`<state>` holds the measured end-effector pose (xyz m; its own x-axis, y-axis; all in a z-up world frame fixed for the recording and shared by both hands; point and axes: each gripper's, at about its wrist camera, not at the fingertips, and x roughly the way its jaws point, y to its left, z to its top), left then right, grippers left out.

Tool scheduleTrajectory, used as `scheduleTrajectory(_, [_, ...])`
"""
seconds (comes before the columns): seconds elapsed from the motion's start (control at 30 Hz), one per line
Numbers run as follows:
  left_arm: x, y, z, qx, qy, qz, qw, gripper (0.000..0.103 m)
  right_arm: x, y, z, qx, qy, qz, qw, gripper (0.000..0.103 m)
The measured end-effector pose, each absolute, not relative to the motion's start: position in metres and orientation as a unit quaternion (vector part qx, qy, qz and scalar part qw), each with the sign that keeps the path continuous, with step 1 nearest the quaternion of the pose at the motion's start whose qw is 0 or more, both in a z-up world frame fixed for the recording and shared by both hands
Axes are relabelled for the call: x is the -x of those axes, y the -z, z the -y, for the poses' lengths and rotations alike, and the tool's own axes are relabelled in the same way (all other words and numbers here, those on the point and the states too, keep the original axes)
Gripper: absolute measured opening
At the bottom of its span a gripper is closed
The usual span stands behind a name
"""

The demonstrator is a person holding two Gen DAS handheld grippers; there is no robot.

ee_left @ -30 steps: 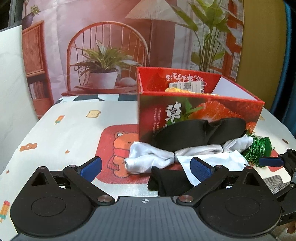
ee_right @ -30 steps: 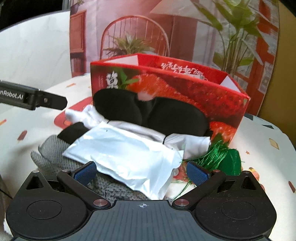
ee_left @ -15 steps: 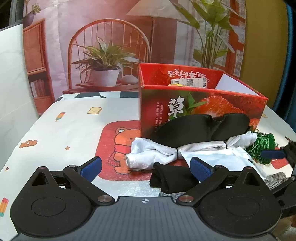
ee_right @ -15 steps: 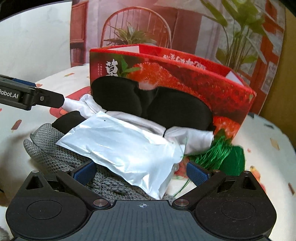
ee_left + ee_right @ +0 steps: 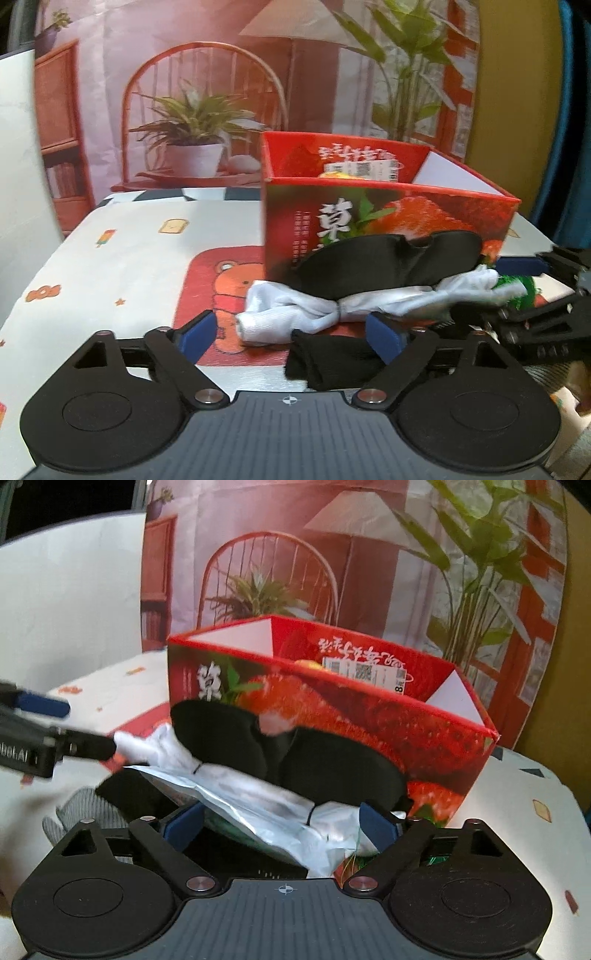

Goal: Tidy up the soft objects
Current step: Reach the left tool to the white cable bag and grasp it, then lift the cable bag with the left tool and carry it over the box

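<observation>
A pile of soft things lies against the red strawberry box [image 5: 388, 206]. It holds a black eye mask [image 5: 388, 262], a white tied cloth [image 5: 291, 315], a folded black cloth [image 5: 332, 360] and a green tassel [image 5: 517, 291]. My left gripper [image 5: 290, 336] stands low before the pile, its jaws closing, with the white and black cloths between them and untouched. My right gripper [image 5: 280, 827] reaches over a silvery plastic packet [image 5: 266, 816], jaws closing around it, pads not clearly pressing. The eye mask [image 5: 295, 753] leans on the box [image 5: 369, 709] behind it. A grey knitted piece [image 5: 81, 812] lies at left.
The box holds a labelled item [image 5: 360, 170] and stands on a cartoon-print tablecloth [image 5: 129, 258]. A printed backdrop of a chair and plants hangs behind. My right gripper's fingers [image 5: 535, 295] enter the left wrist view from the right; the left gripper's finger [image 5: 40, 705] shows in the right wrist view.
The right gripper has pushed forward over the packet, which now lies between its fingers. Both grippers' jaws have narrowed a little. The left gripper has stayed in place.
</observation>
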<state>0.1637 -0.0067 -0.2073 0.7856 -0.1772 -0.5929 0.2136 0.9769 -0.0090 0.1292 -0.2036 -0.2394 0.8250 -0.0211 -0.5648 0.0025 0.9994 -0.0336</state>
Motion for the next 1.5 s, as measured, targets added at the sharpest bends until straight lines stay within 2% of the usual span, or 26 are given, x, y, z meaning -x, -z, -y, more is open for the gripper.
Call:
scheduleTrajectory(0.17, [-0.173,0.208,0.021,-0.047,0.154,-0.306,0.939,0.077,-0.134,0.233,0.213,-0.009,0.003,-0.283,0.959,0.076])
scheduleTrajectory(0.33, [-0.189,0.214,0.040,-0.080,0.203,-0.302,0.928,0.060,-0.141,0.228,0.222,-0.028,0.007,-0.276,0.961,0.073])
scheduleTrajectory(0.63, [-0.214,0.223,0.064,-0.102,0.263,-0.304,0.910,0.055,-0.145,0.229,0.230,-0.043,0.002,-0.275,0.960,0.072])
scheduleTrajectory(0.77, [-0.222,0.228,0.066,-0.102,0.281,-0.311,0.902,0.049,-0.144,0.232,0.236,-0.055,-0.006,-0.278,0.959,0.072])
scheduleTrajectory(0.83, [-0.226,0.230,0.064,-0.097,0.280,-0.316,0.902,0.043,-0.145,0.235,0.238,-0.057,-0.012,-0.281,0.958,0.072])
scheduleTrajectory(1.07, [-0.234,0.233,0.058,-0.076,0.274,-0.328,0.901,0.038,-0.152,0.247,0.243,-0.046,-0.024,-0.289,0.956,0.071])
scheduleTrajectory(1.17, [-0.235,0.233,0.058,-0.074,0.271,-0.330,0.901,0.038,-0.158,0.254,0.247,-0.050,-0.026,-0.294,0.954,0.065])
scheduleTrajectory(1.27, [-0.238,0.235,0.058,-0.068,0.268,-0.336,0.900,0.038,-0.161,0.259,0.252,-0.061,-0.026,-0.298,0.952,0.051])
scheduleTrajectory(1.4, [-0.240,0.237,0.059,-0.064,0.263,-0.341,0.900,0.038,-0.163,0.262,0.254,-0.070,-0.027,-0.298,0.952,0.047])
scheduleTrajectory(1.5, [-0.239,0.233,0.061,-0.055,0.261,-0.340,0.902,0.037,-0.166,0.261,0.252,-0.072,-0.023,-0.301,0.951,0.034])
